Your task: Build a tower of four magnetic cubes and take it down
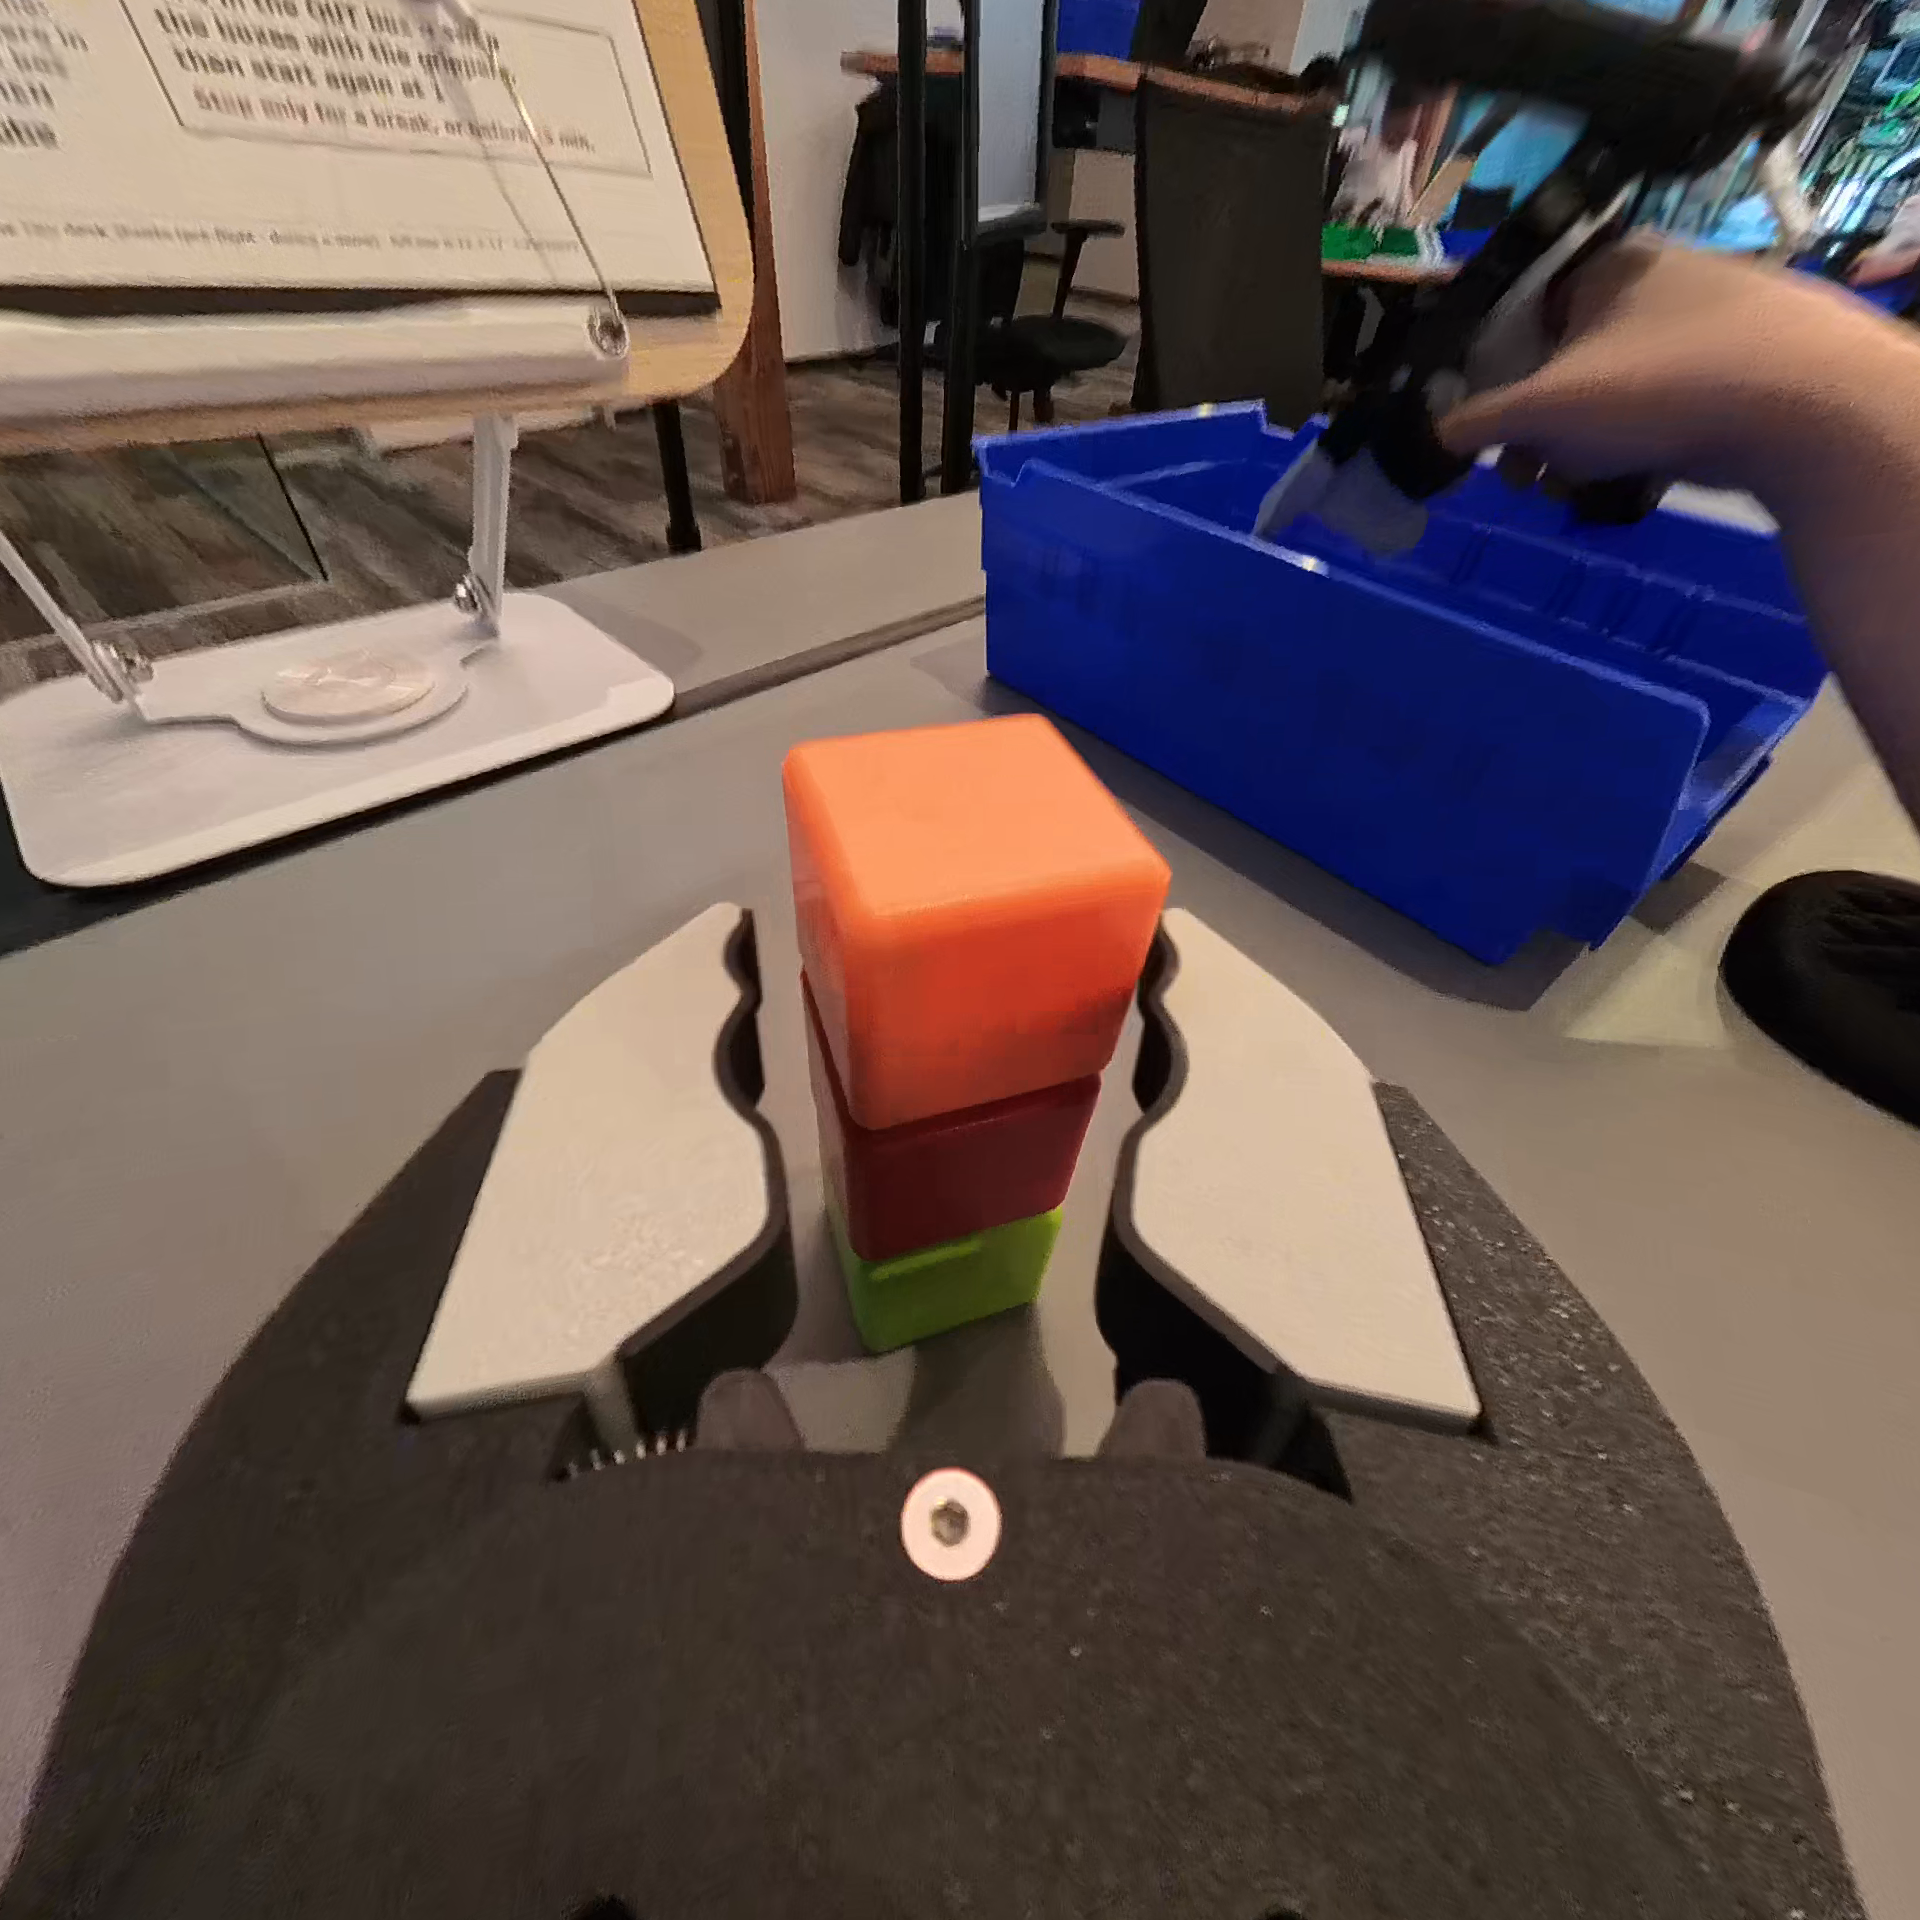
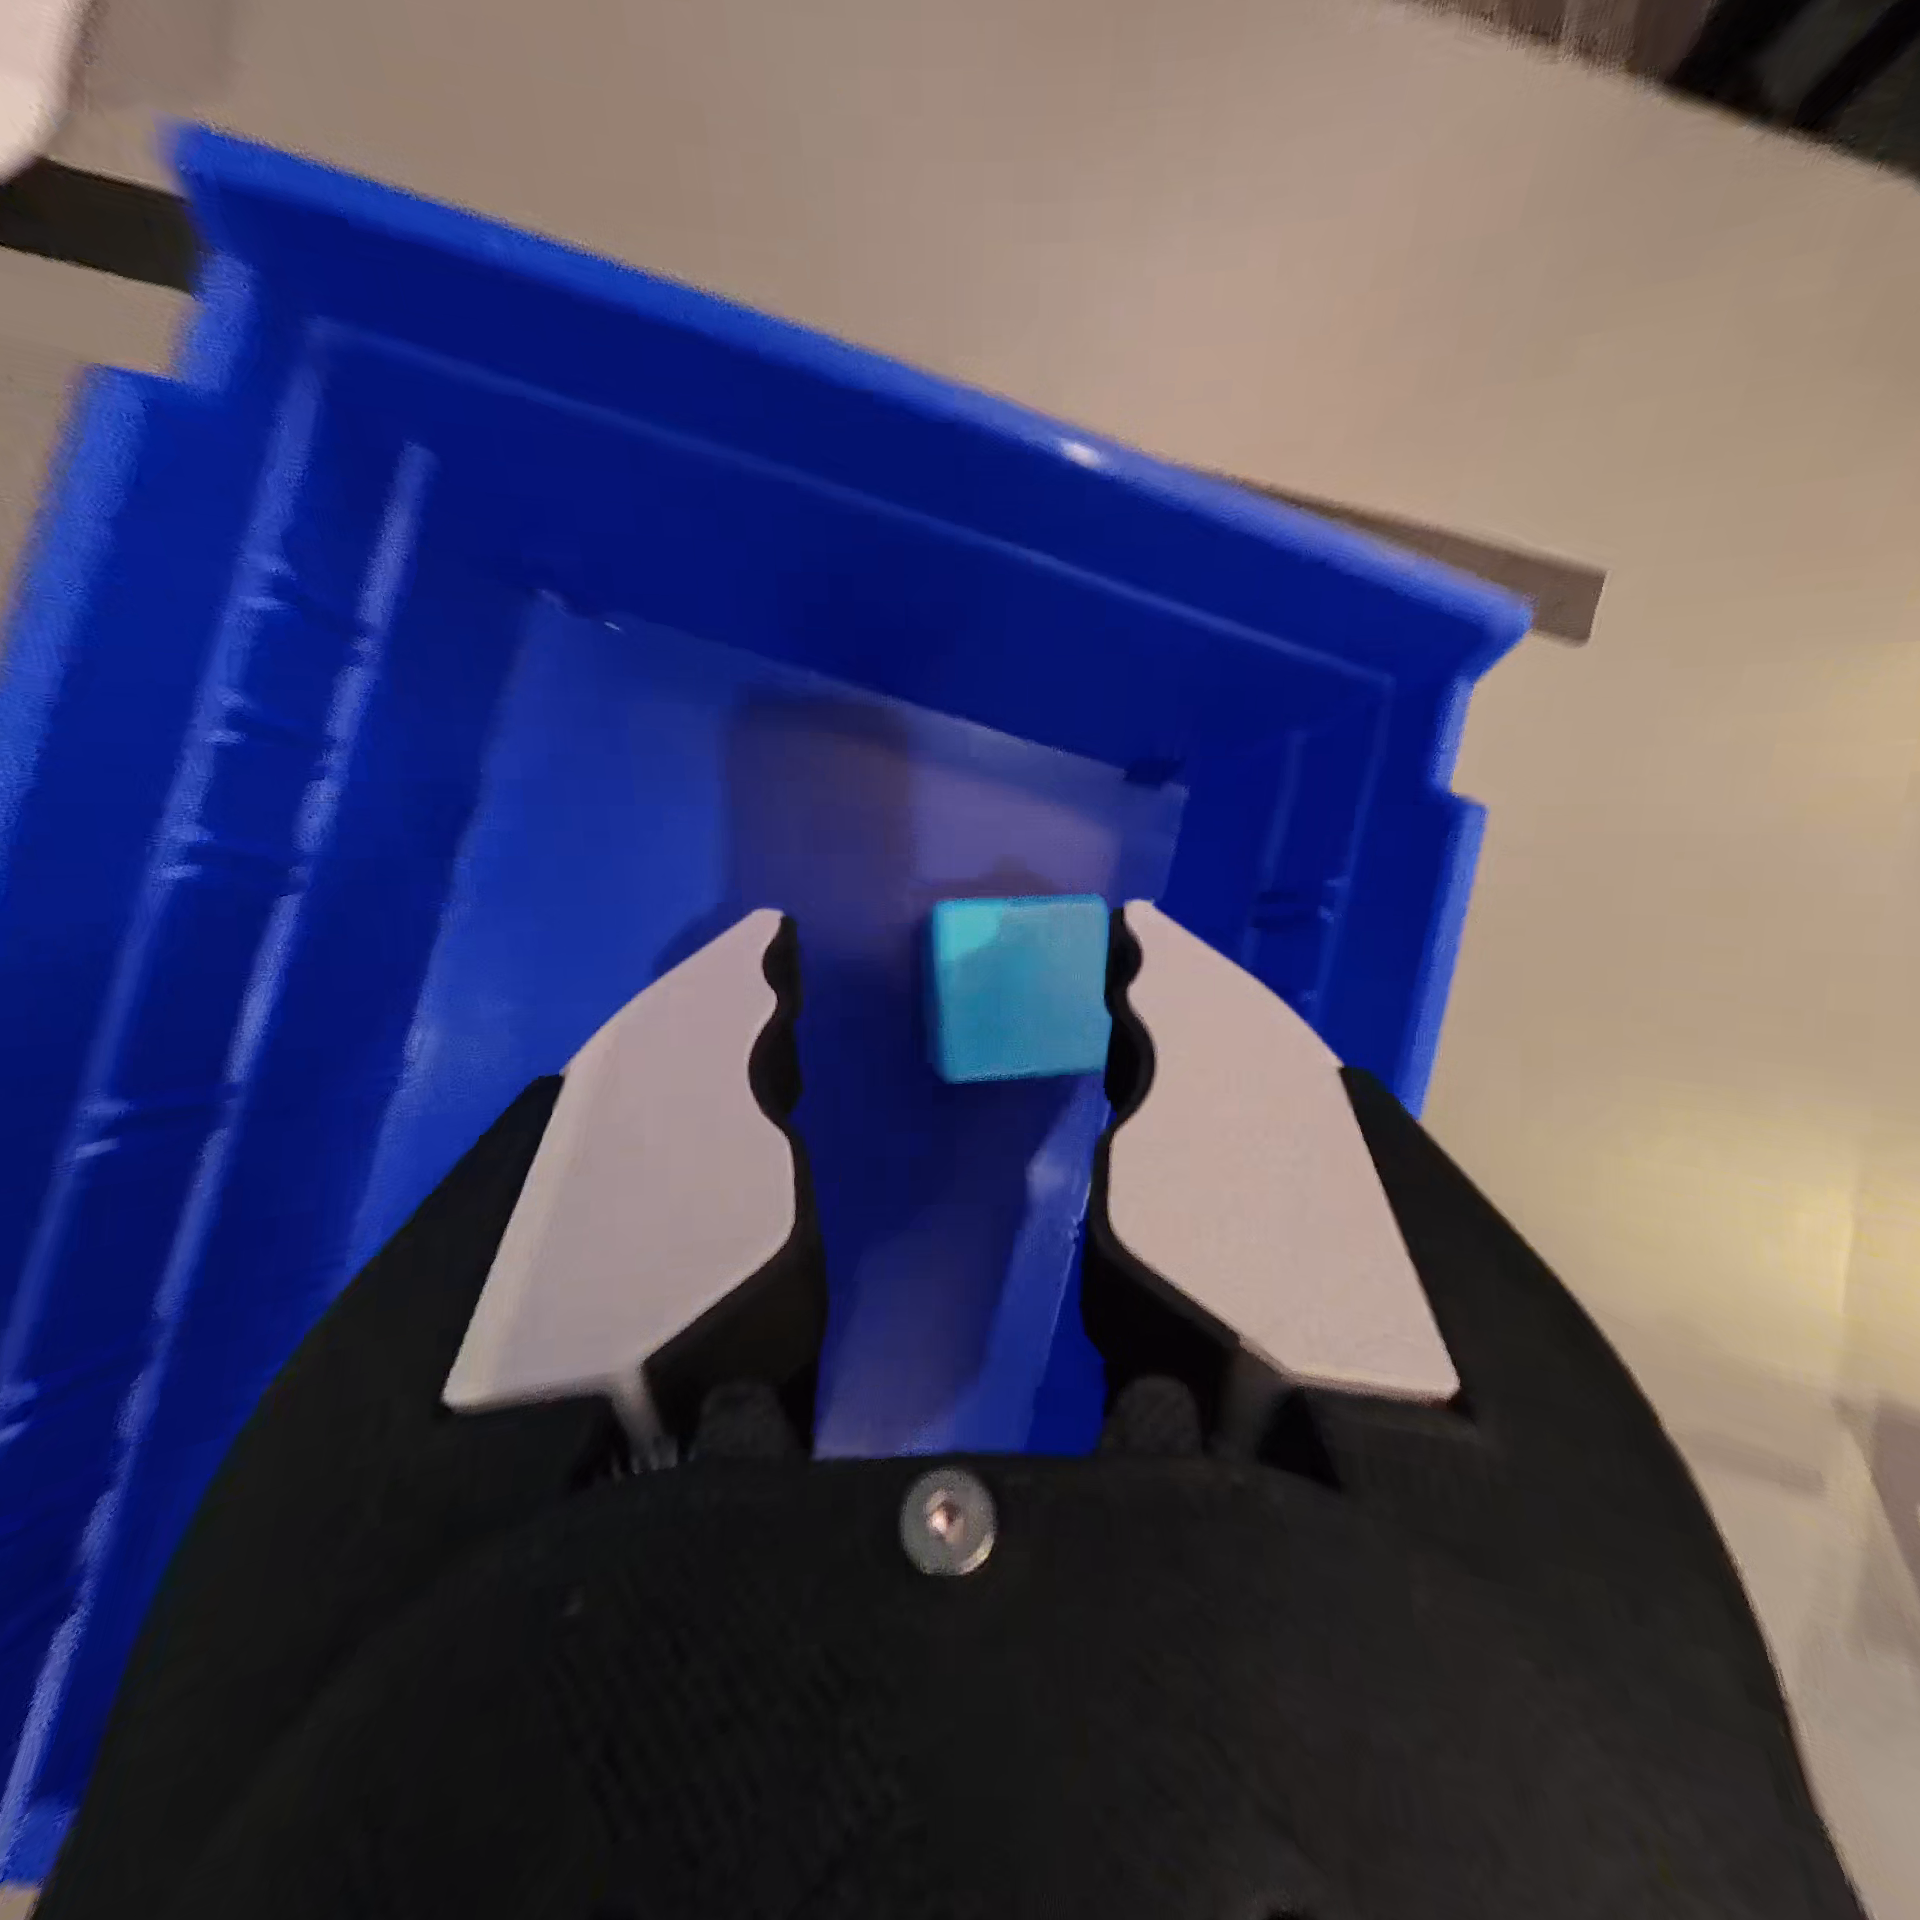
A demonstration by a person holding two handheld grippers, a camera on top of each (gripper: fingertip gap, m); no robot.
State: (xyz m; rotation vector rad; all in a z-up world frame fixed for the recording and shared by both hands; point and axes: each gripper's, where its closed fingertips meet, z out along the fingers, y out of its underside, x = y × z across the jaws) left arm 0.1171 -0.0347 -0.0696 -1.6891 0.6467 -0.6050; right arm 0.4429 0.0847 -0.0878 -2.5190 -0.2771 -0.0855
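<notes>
Fingers apart, our left gripper (image 1: 956, 997) brackets the three-cube tower (image 1: 961, 1039) to steady it, while our right gripper (image 2: 951, 997), likewise spread, reaches into the blue bin (image 2: 831, 488) for the teal cube (image 2: 1018, 987).

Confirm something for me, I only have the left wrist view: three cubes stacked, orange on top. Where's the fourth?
Observer: A light blue cube lies on the floor of the blue bin, alone there.
Operator: Right claw holding it?
Observer: No. The right claw is open above the bin; the cube sits off-centre, by its right finger.
Operator: Anything else in that bin?
Observer: Nothing else shows in the part the right wrist view covers.
</notes>
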